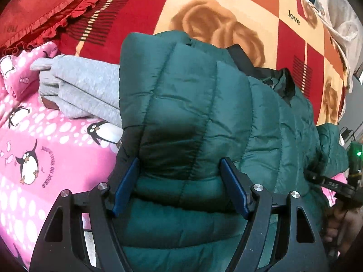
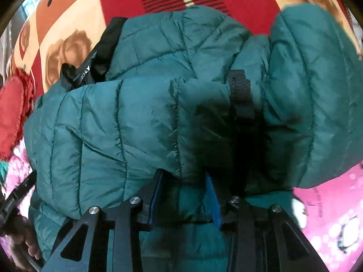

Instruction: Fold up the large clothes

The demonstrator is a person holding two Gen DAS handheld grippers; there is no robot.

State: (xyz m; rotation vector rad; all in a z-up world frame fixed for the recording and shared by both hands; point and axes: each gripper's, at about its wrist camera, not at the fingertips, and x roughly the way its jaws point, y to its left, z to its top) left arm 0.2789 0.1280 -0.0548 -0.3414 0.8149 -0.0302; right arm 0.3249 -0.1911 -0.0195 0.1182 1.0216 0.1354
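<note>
Green quilted puffer jacket [image 1: 204, 117] lies bunched on a bed, over the red and orange rose-print blanket [image 1: 226, 4] and the pink penguin-print sheet [image 1: 56, 158]. At the left of the jacket rests a folded grey knit garment [image 1: 81, 88], touching its edge, and behind it sits a red ruffled pillow [image 1: 43, 9]. The left claw [image 1: 179, 188] has its blue pads spread wide, with a thick fold of the jacket between them. The right claw [image 2: 185, 199] holds its pads closer together and pinches a fold of the jacket [image 2: 136, 117].
</note>
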